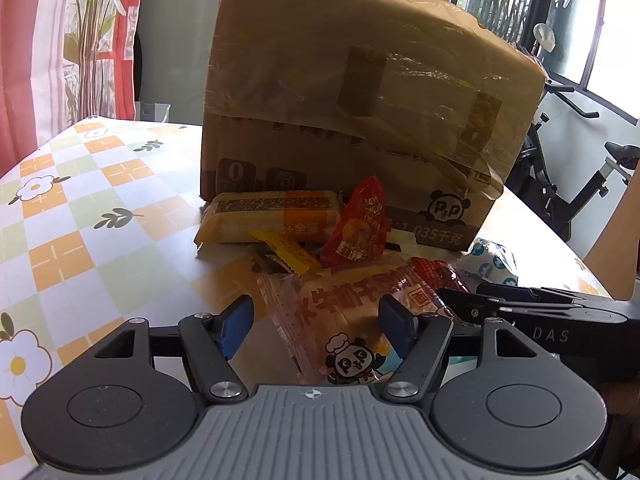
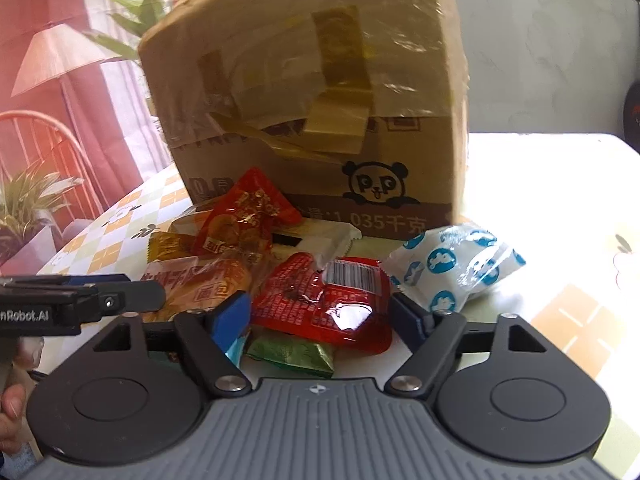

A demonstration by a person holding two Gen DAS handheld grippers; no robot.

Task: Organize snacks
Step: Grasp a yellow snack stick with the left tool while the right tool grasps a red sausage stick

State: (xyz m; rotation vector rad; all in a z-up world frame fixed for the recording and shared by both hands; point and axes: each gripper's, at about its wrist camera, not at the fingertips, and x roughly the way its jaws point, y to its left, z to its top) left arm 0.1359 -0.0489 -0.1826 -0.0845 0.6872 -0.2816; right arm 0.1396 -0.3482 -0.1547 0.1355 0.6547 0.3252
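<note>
A pile of snack packets lies in front of a taped cardboard box [image 1: 360,100] [image 2: 312,100]. My left gripper [image 1: 316,328] is open, and a clear bread packet with a panda print [image 1: 340,320] lies between its blue pads. My right gripper [image 2: 324,320] is open around a flat red packet with a barcode [image 2: 324,304], with a gap at its right pad. A red pointed packet [image 1: 360,228] [image 2: 244,216], a long orange packet [image 1: 272,216], a small yellow packet [image 1: 288,254], a green packet [image 2: 292,354] and a white packet with blue dots [image 2: 456,268] lie around them.
The table [image 1: 80,200] wears a checked orange, green and white cloth with flowers. The box stands close behind the pile. An exercise bike [image 1: 560,184] stands past the right edge, and a red chair [image 2: 40,152] and plants are at the left. A hand [image 2: 12,412] holds the left gripper's handle.
</note>
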